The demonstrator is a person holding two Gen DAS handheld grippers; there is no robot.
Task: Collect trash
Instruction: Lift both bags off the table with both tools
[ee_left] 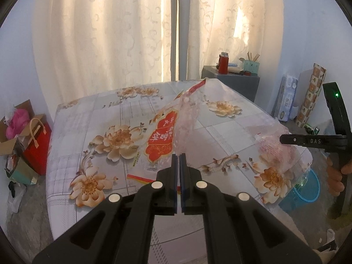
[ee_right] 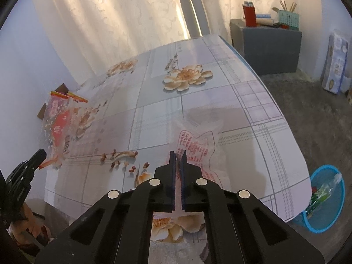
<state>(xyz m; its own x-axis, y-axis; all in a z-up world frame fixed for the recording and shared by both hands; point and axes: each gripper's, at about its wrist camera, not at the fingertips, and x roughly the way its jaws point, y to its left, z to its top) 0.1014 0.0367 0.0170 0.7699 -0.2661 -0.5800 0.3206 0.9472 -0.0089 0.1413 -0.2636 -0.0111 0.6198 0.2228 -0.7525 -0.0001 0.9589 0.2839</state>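
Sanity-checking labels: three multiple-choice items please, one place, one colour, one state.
1. Where is the blue basket? A on the table; B on the floor beside the table; C on the curtain.
2. What colour is the flask on the grey cabinet? A red; B green; C yellow.
3. The left hand-held gripper is: A open, empty; B shut on a red-labelled wrapper; C out of view.
Key: B, it stands on the floor past the table edge; A, its body is red; B, the jaws pinch the wrapper's edge.
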